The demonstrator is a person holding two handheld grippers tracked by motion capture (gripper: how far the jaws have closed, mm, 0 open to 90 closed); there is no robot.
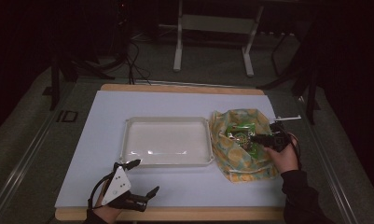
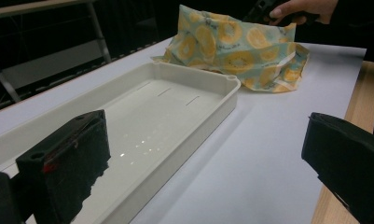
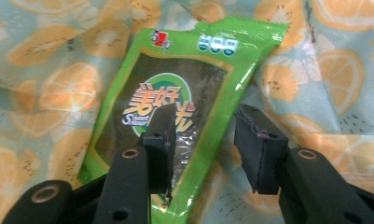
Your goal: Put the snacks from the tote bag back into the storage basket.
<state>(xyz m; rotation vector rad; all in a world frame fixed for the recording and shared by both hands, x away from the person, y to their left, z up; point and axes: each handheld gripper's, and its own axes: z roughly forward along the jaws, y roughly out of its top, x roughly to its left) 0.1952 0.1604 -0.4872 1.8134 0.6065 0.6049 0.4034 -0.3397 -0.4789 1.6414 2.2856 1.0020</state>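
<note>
Green packet (image 3: pixel 184 107) print reads clearly between right gripper (image 3: pixel 204 140) jaws.

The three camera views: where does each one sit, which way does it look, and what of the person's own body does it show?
High view: above the person's side, looking forward and down on the table; both forearms, left gripper and right gripper show.
Left gripper view: on the left gripper, looking across the white tray toward the orange-print bag; the person's other hand shows.
Right gripper view: on the right gripper, looking down at the green packet in the bag.
Shared: the bag appears in all three.
</note>
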